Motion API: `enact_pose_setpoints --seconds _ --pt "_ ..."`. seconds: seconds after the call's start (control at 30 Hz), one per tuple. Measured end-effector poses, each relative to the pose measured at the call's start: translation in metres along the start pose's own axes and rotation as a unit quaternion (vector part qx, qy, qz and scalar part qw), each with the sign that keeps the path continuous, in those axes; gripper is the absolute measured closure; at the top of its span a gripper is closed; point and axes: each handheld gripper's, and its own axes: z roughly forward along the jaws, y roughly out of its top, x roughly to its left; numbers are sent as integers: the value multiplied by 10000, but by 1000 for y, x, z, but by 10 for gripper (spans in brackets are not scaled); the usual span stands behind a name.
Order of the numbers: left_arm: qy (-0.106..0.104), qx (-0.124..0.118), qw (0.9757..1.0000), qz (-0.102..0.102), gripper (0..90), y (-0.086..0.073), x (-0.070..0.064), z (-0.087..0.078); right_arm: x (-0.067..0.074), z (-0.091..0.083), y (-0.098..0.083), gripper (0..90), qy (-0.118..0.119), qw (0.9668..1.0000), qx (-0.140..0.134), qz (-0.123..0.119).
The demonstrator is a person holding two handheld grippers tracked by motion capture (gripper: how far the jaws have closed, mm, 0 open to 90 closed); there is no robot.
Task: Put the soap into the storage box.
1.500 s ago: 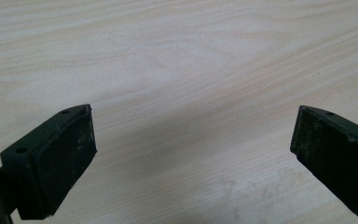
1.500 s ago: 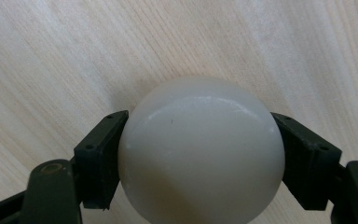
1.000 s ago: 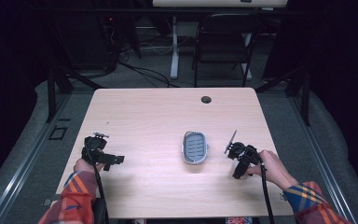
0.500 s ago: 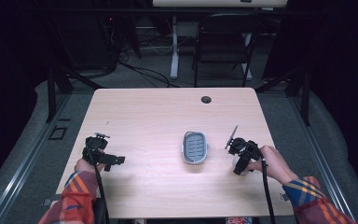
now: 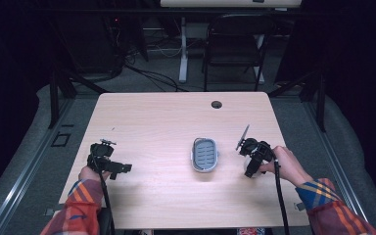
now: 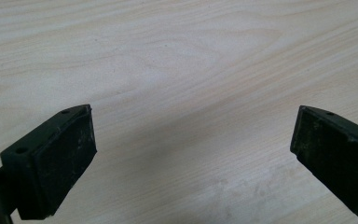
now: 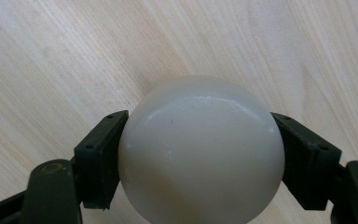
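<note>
1. Over at the right side of the table [image 5: 166,122], the right gripper [image 7: 200,154] has its two black jaws pressed against either flank of a white ball [image 7: 200,149], one jaw each side, clamped firm on it.
2. In the high view that ball [image 5: 251,170] shows as a pale patch under the right gripper [image 5: 251,166], low over the wood near the table's right edge.
3. The right hand [image 5: 286,164] holds the tool from the right, and a plaid sleeve [image 5: 333,205] runs off toward the bottom corner.
4. A thin grey plate [image 5: 243,137] stands tilted on top of that gripper.
5. Whether the ball touches the table or sits just above it, I cannot tell.
6. Now the left: the left gripper [image 6: 191,154] has its jaws spread wide, well apart, with only bare wood grain between them. It grips nothing.
7. From above, the left gripper [image 5: 120,168] sits near the table's left edge, jaws pointing toward the middle, with the left hand [image 5: 90,172] behind it.
8. Between the two tools, a little right of centre, lies an oval grey tray [image 5: 204,154] with a ribbed blue inside, flat on the wood, apart from both grippers and nearer the right one.
9. A small round hole [image 5: 216,104] sits near the table's far edge.
10. Beyond the table stands a dark folding chair [image 5: 232,44] on grey floor.
</note>
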Motion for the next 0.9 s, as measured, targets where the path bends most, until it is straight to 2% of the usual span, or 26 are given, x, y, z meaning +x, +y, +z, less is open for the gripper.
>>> enact_pose_setpoints --seconds 0.3,0.57,0.7,0.77,0.8,0.9 --pt "-13 28 10000 48 1 1 -1 1 -3 -5 7 244 17 10000 -33 20" --pt "-19 47 9999 93 1 2 -1 2 -6 -10 14 245 1 10000 71 -34" --pt "-26 56 10000 56 1 2 -1 2 -7 -11 16 245 -6 9999 93 -66" --pt "-25 44 10000 55 1 2 -1 3 -7 -10 18 245 28 10000 0 -9" --pt "-32 51 10000 56 1 2 -1 3 -8 -11 19 244 6 10000 74 -47" --pt "-34 60 10000 57 1 2 -2 3 -9 -13 21 245 16 10000 61 -48"
